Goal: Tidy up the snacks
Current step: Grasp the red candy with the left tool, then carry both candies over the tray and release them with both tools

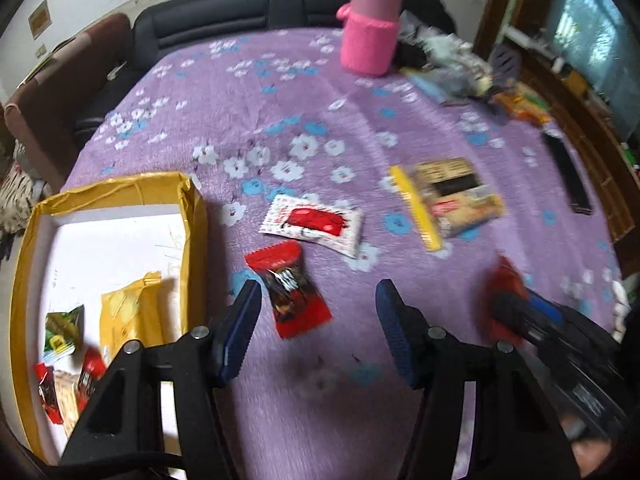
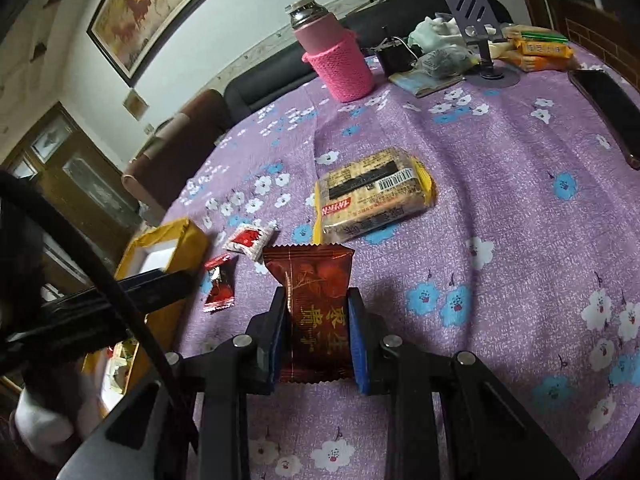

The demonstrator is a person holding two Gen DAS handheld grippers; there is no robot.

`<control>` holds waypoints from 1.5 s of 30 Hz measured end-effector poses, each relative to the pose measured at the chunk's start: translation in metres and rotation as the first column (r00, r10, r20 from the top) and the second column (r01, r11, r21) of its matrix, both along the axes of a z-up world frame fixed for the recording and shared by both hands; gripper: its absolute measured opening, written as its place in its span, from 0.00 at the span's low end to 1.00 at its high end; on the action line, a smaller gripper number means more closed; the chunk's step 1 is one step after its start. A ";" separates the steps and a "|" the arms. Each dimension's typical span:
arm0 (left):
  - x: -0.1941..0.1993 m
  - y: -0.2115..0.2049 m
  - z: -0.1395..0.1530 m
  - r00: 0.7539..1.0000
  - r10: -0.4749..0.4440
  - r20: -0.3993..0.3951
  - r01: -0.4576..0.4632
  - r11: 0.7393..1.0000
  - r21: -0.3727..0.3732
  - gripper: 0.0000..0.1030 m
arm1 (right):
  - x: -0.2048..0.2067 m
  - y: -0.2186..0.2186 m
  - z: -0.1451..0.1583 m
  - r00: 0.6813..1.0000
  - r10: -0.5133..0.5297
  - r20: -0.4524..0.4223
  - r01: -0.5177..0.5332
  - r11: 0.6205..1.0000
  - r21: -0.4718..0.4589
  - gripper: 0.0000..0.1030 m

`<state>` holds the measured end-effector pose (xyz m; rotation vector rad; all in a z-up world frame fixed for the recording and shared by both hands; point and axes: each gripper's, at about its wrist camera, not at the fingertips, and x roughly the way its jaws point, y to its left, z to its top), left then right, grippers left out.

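Right gripper [image 2: 316,336]: clamped on the dark red snack packet [image 2: 314,308], held up off the purple cloth [image 2: 500,208].
Left gripper [image 1: 316,332]: jaws apart, nothing between; small red candy [image 1: 290,288] just past the tips, near 11 o'clock.
Yellow box [image 1: 196,216]: at 9 o'clock in the left view, some snacks already inside.
Doing it well: keep the packet squeezed, carry over the box wall, let go low inside.
Watch out: both grippers close together, easy to bump.

Gold Chinese characters, seemingly 枣生贵子, on the dark red packet [image 2: 316,316] between the right gripper's [image 2: 317,336] pads, barcode with unreadable digits on the cracker pack [image 2: 372,196] beyond it, other print too blurred
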<state>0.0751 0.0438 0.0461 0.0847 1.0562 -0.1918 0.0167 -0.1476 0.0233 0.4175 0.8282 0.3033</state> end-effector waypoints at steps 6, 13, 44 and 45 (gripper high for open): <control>0.019 -0.003 -0.032 0.999 0.028 -0.045 -0.025 0.998 0.066 0.42 | -0.006 -0.001 0.006 0.999 0.029 0.029 -0.030 0.999 0.035 0.26; 0.008 -0.008 -0.026 1.000 0.007 0.021 -0.008 0.999 0.052 0.23 | -0.008 0.004 0.007 0.998 0.034 0.046 -0.034 0.999 0.008 0.26; -0.173 0.214 0.044 0.896 0.387 0.220 -0.344 0.915 -0.210 0.22 | -0.050 0.124 0.056 0.959 0.256 0.118 -0.246 0.965 -0.096 0.26; -0.174 0.218 0.039 0.896 0.392 0.210 -0.349 0.913 -0.212 0.22 | -0.053 0.135 0.058 0.952 0.282 0.117 -0.270 0.957 -0.106 0.26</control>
